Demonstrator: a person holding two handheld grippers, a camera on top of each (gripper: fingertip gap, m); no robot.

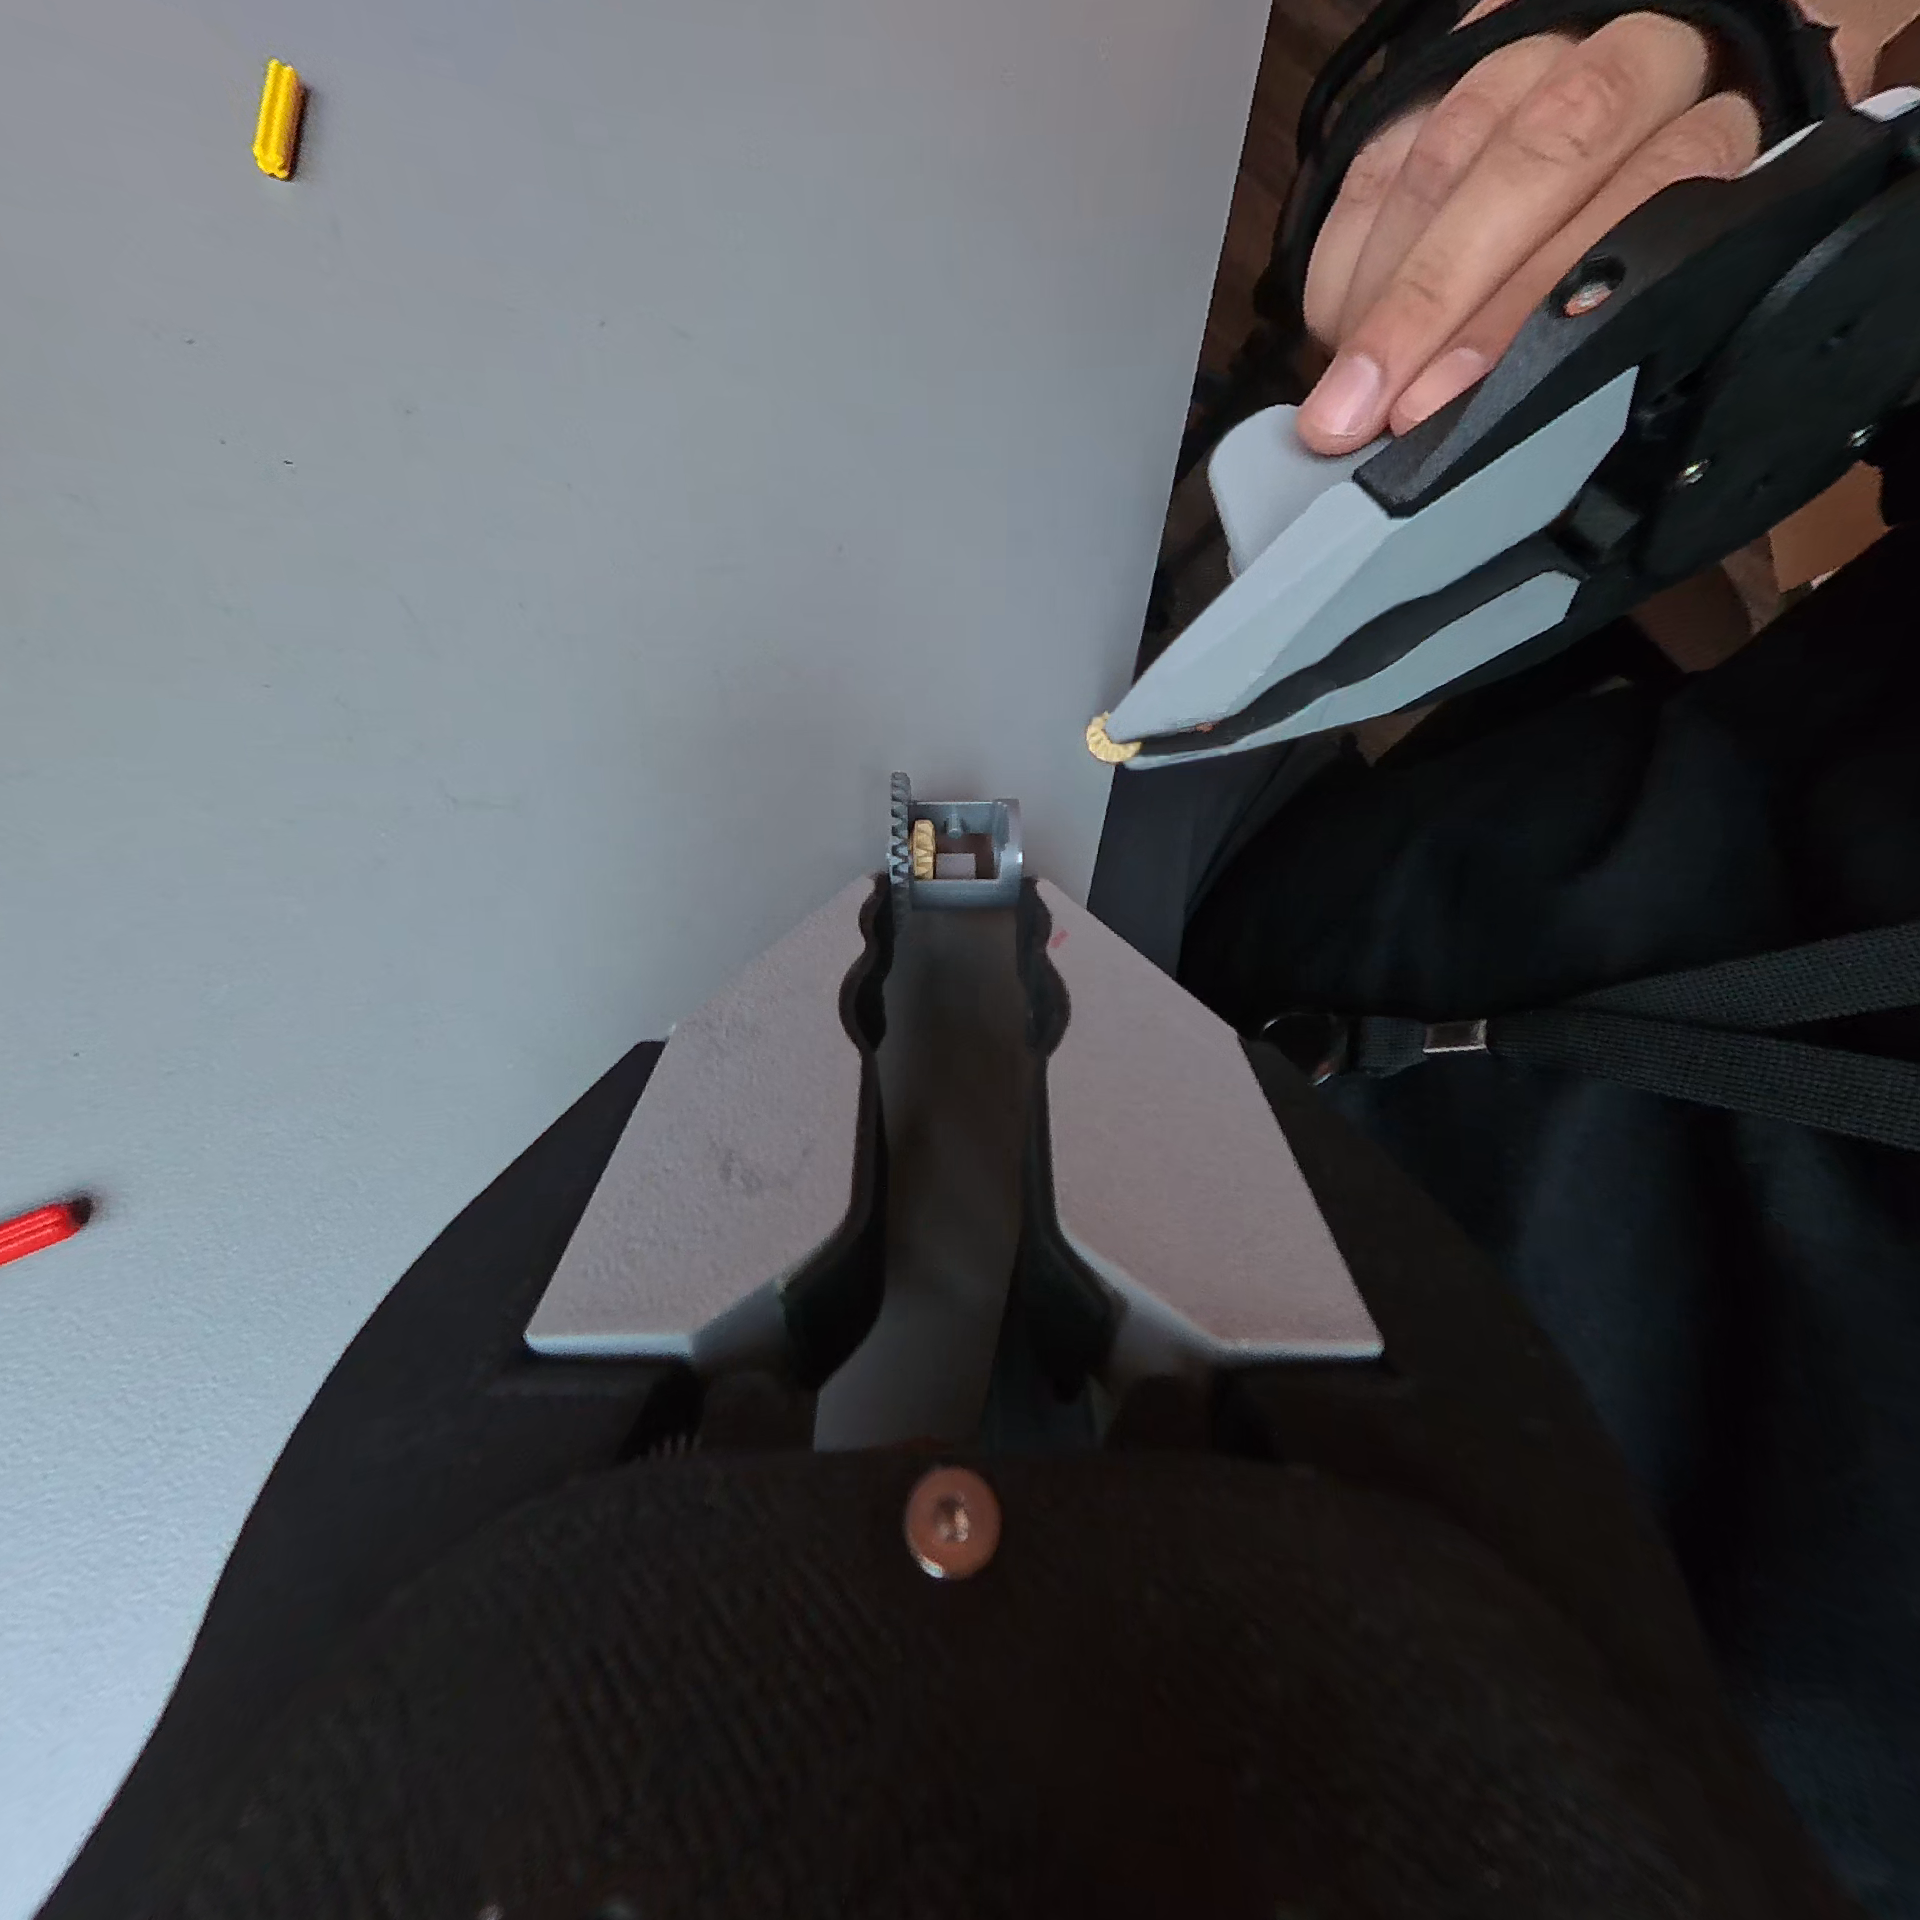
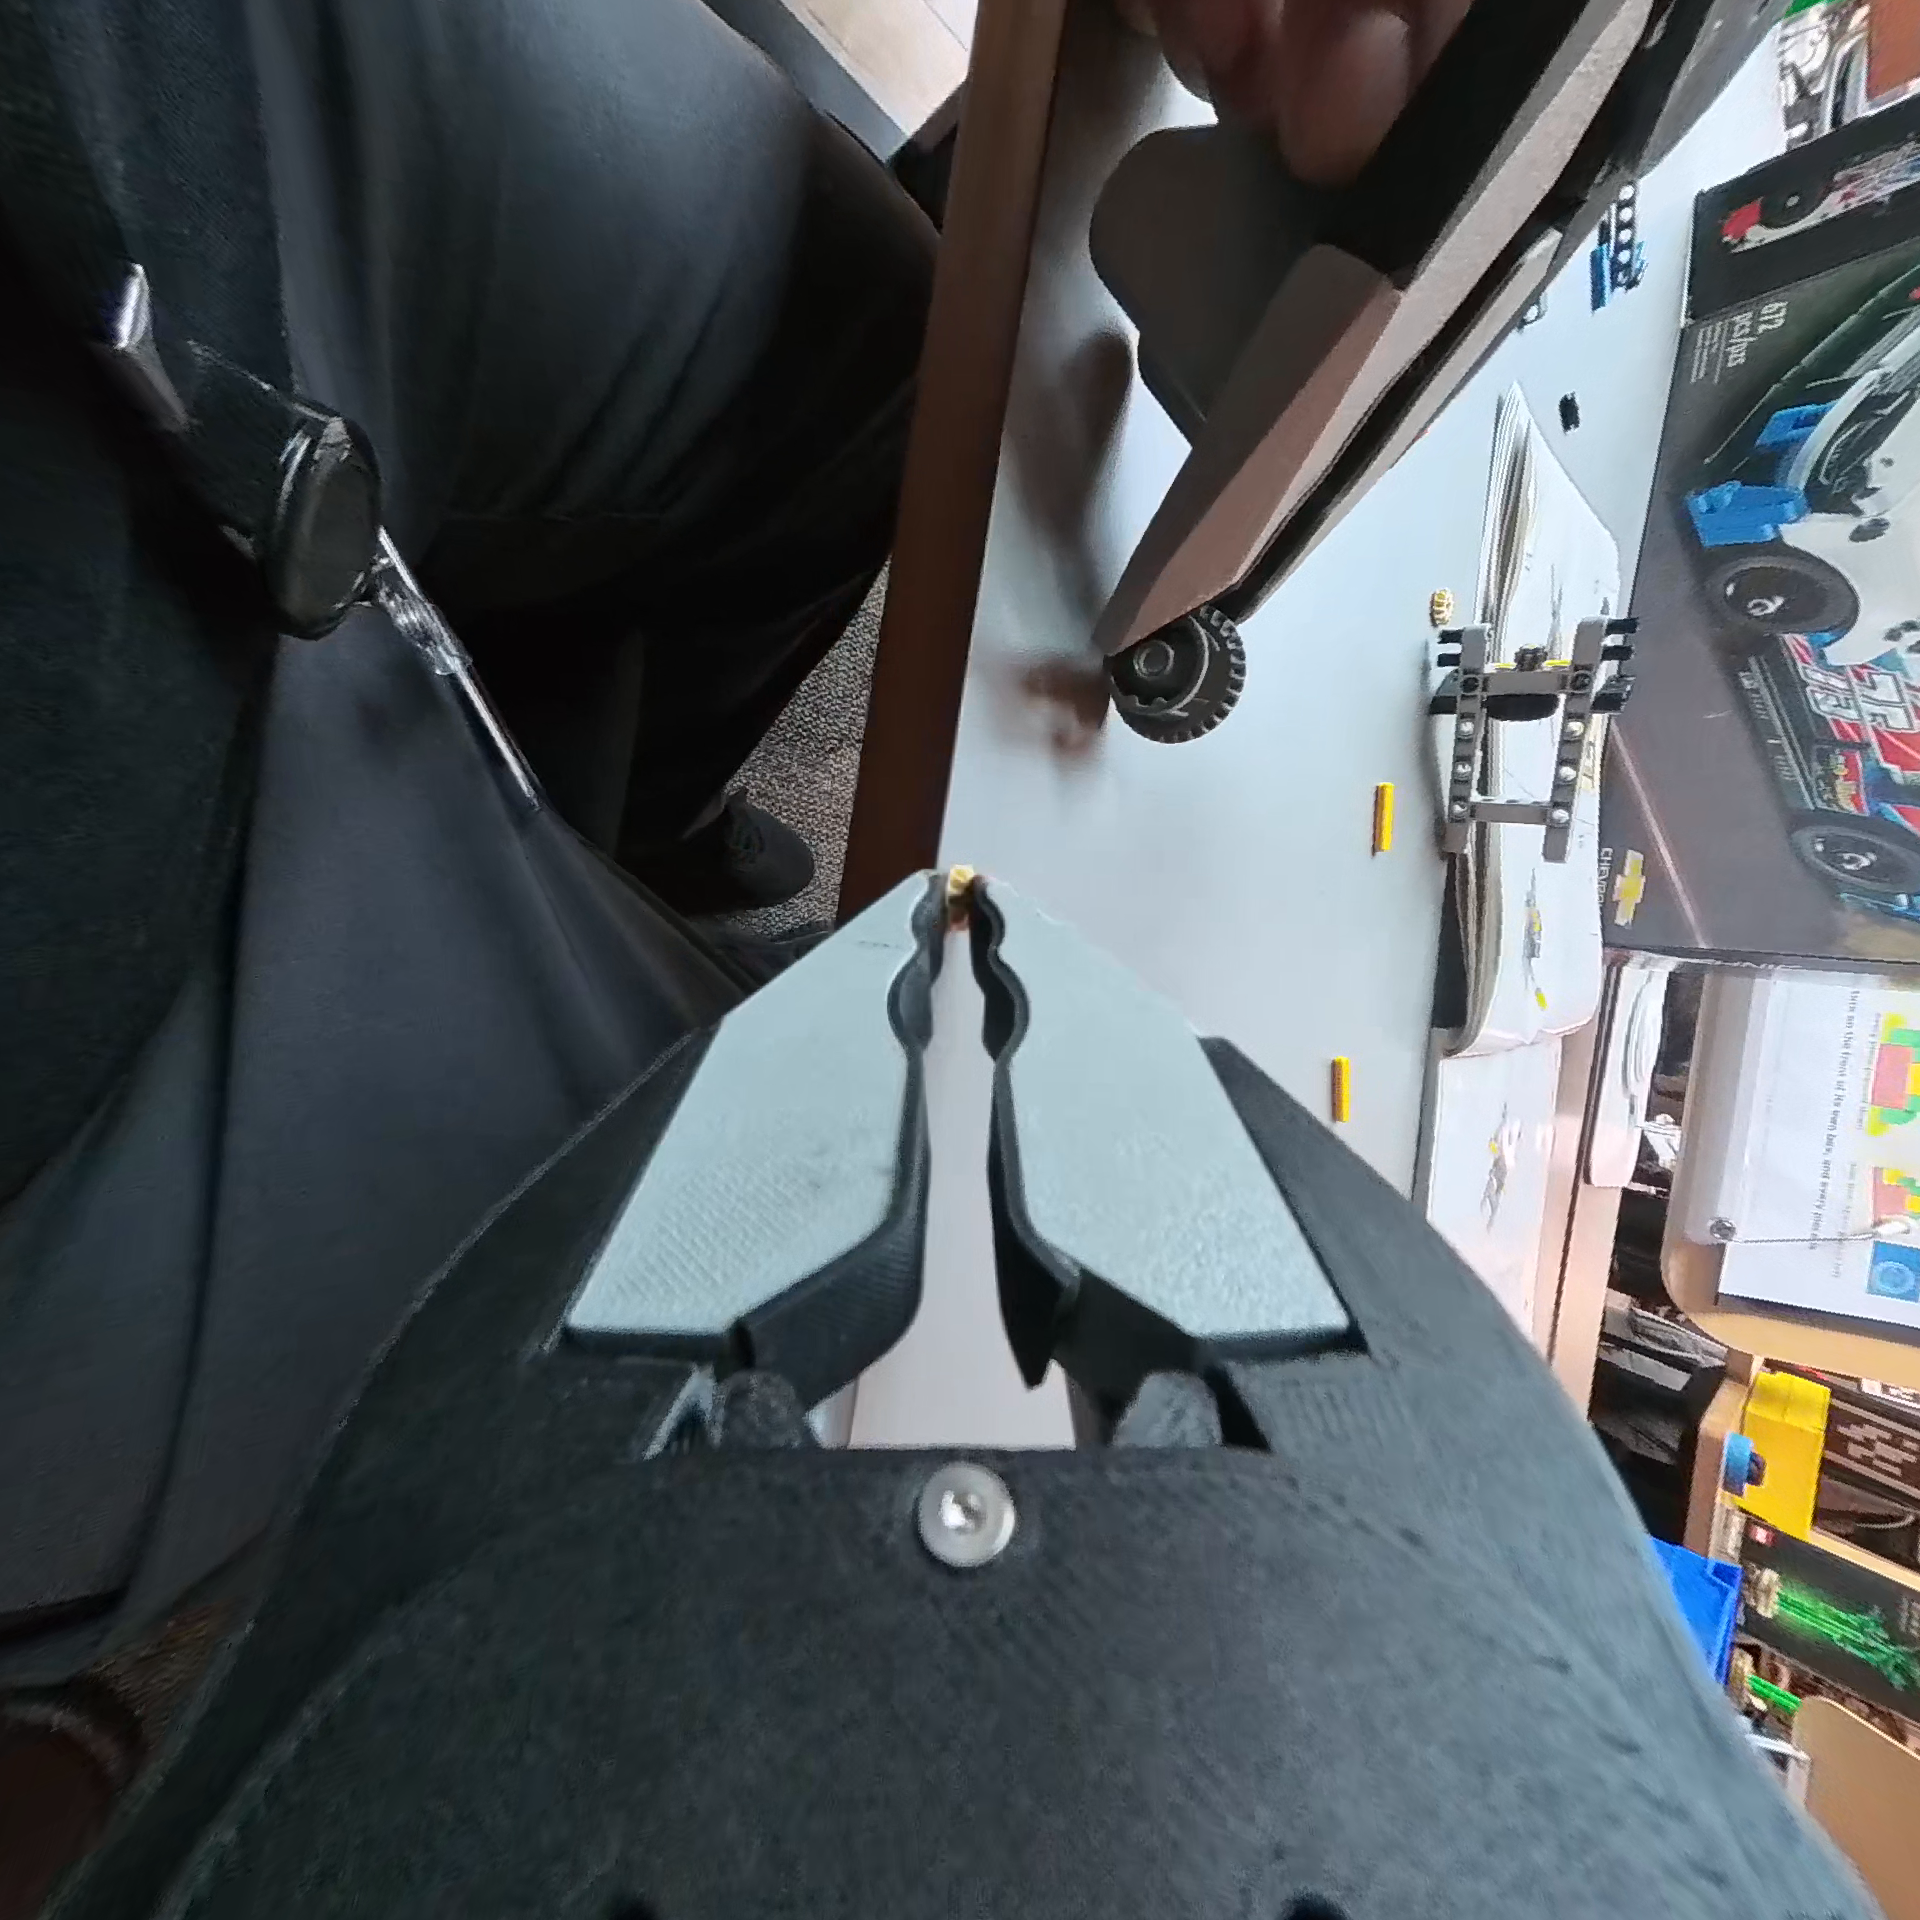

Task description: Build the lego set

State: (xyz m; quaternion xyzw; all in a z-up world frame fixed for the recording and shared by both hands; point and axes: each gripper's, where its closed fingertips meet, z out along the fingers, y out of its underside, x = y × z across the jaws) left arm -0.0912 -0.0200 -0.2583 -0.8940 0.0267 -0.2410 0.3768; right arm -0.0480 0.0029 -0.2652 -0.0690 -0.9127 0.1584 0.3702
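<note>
Left wrist view: left gripper [image 1: 956,883] clamps a grey gear housing [image 1: 961,847]; right gripper [image 1: 1127,743] pinches a tan gear [image 1: 1103,740] nearby, yellow axle [image 1: 276,120] far left.

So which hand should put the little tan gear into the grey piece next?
Probably the right. The right gripper already pinches the tan gear and hovers just beside the grey housing. The left gripper is shut on that housing, so it looks best placed to hold it steady.

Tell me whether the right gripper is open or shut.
Shut on a part. The right gripper pinches a small tan gear at its very tips, close to the gray differential housing held by the left gripper.
</note>
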